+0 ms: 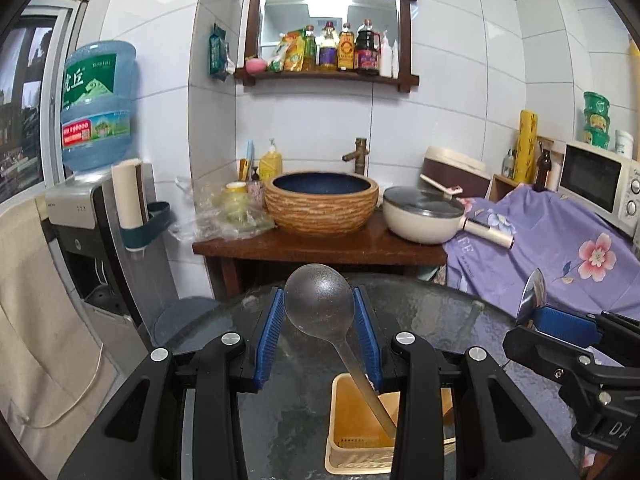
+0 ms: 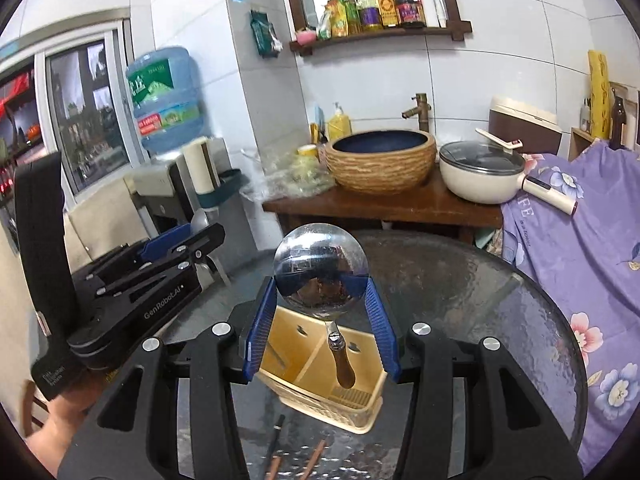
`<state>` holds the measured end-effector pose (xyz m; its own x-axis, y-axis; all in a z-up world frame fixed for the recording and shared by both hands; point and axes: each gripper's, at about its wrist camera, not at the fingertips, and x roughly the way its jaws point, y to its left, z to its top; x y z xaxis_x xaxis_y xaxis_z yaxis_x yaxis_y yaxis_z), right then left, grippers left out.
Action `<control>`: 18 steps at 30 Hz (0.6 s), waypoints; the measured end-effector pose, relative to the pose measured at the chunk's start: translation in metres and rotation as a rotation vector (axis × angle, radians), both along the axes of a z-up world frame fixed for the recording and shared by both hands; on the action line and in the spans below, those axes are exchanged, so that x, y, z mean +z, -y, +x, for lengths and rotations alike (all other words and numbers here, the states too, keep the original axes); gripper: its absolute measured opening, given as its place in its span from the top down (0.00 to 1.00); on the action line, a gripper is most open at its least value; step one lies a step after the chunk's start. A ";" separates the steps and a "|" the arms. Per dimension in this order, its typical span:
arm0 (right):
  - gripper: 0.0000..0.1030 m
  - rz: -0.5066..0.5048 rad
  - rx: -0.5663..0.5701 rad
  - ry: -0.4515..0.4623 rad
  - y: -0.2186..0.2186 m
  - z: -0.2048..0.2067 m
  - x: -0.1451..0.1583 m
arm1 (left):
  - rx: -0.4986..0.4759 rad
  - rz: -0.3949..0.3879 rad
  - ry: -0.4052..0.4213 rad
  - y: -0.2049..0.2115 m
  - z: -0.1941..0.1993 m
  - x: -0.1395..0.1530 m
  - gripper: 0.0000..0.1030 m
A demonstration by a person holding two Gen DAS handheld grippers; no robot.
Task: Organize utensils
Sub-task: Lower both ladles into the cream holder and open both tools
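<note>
My left gripper (image 1: 320,316) is shut on the bowl of a clear plastic ladle (image 1: 318,300); its handle slants down into a yellow utensil basket (image 1: 352,412) on the glass table. My right gripper (image 2: 322,300) is shut on the bowl of a shiny steel ladle (image 2: 320,270), whose wooden handle (image 2: 345,364) hangs over the same basket (image 2: 308,348). The right gripper also shows at the right in the left wrist view (image 1: 560,320), and the left gripper shows at the left in the right wrist view (image 2: 172,248).
The round glass table (image 2: 500,320) carries chopsticks (image 2: 312,460) and a dark stick (image 2: 276,436) near its front edge. Behind it stand a wooden counter (image 1: 320,246) with a basin (image 1: 322,204) and a white pot (image 1: 424,214), a purple floral cloth (image 1: 560,248) and a water dispenser (image 1: 92,184).
</note>
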<state>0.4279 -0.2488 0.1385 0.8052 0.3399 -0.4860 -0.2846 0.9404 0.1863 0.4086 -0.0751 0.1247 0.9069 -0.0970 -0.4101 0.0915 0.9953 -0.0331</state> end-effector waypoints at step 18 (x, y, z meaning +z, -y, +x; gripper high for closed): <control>0.55 -0.037 0.008 -0.058 0.000 -0.002 -0.068 | -0.021 0.084 -0.037 0.014 0.005 -0.052 0.66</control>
<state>0.4263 -0.2487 0.0700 0.7726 0.3273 -0.5440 -0.2818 0.9446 0.1681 0.4135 -0.0891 0.0728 0.8891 -0.0801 -0.4506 0.1129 0.9925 0.0463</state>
